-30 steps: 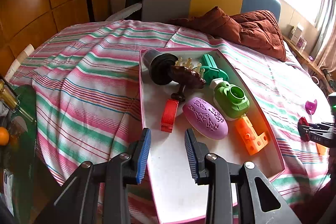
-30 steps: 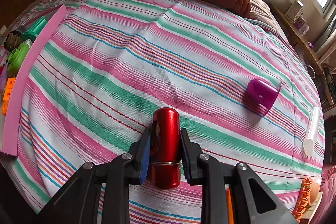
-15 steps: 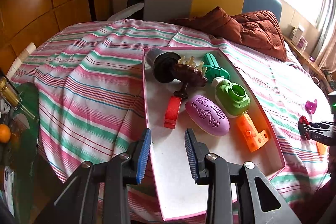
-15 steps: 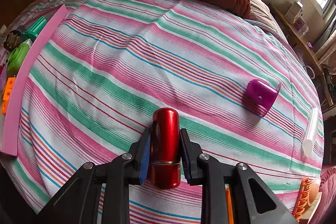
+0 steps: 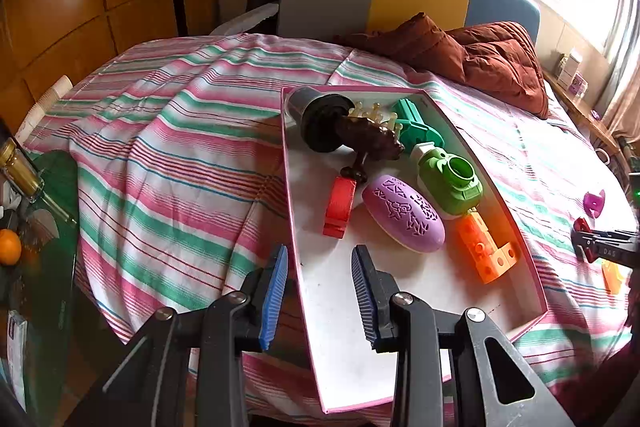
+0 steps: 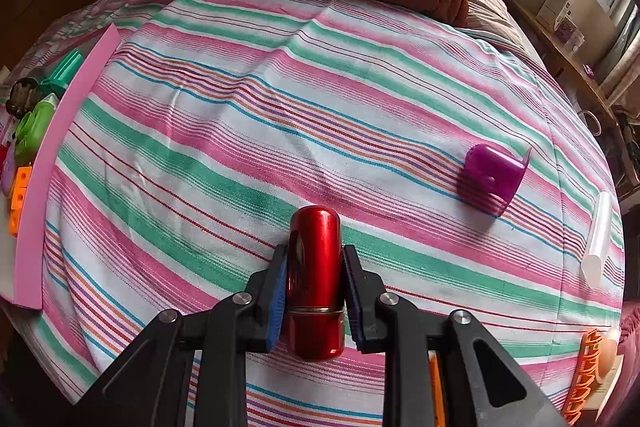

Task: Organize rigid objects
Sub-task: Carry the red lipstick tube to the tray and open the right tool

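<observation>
Holding brush, soap box [image 5: 403, 219] and toys, tray [image 5: 532, 291]; left claw [image 5: 319, 291] released, right claw [image 6: 313, 293] grasping red cylinder [image 6: 316, 267].

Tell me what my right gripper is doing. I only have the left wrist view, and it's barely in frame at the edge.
Observer: The right gripper is shut on a red cylinder, whose rounded end points away over the striped sheet.
Operator: Anything else loose out there?
Observer: A white tube lies near the sheet's right edge, which your view cuts off.
Operator: And that purple thing I can just see, is it upright?
Observer: No, the purple cup lies on its side, apart from the tube and the cylinder.
</observation>
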A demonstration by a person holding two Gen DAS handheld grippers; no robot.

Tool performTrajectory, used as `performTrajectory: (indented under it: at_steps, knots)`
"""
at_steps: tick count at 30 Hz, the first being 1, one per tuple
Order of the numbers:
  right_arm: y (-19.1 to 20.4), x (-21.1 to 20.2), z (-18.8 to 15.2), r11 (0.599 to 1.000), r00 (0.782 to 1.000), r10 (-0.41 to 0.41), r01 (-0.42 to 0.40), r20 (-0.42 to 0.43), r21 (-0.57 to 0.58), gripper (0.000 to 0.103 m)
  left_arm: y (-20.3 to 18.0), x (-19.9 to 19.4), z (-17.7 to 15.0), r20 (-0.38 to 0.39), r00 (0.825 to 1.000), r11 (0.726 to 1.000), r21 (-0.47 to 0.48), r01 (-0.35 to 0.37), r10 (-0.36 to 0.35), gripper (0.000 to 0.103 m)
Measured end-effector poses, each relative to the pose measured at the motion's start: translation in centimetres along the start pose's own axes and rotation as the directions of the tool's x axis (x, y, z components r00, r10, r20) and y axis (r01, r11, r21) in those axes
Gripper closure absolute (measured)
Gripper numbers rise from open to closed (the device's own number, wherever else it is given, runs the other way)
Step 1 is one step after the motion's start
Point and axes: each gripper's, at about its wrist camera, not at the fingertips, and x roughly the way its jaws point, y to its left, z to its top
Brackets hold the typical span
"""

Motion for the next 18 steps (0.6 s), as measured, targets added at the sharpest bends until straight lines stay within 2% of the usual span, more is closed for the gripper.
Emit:
performTrajectory:
  at_steps: [4,6,9,14,18]
  knots:
    - [-0.9,-1.2,0.2,0.996,0.999,0.027,-0.03,0.039,0.078,0.078,0.9,-0.3,0.0,0.012,1.0,1.0,-0.019,-0.008,0.009,0.069]
    - [-0.9,-2.6,0.4,0.988,0.995,0.07,-0.079,0.076,0.129,0.078,1.5,-0.5,0.0,0.017,1.0,0.999,-0.034,-0.014,0.015,0.069]
    - [1.0,-5.1,1.6,0.976,0.977,0.155,-0.173,0.144,0.13,0.078,2.3,-0.5,0.0,0.017,1.0,0.998,-0.054,-0.022,0.023,0.069]
    - [9.3,-8.6,3.7,0.947,0.926,0.318,-0.319,0.206,-0.026,0.078,3.2,-0.7,-0.4,0.017,0.999,0.997,-0.072,-0.028,0.029,0.069]
    - [16.8,-9.2,4.9,0.889,0.876,0.454,-0.434,0.163,-0.144,0.078,3.9,-0.7,-0.6,0.014,0.999,0.996,-0.086,-0.031,0.033,0.069]
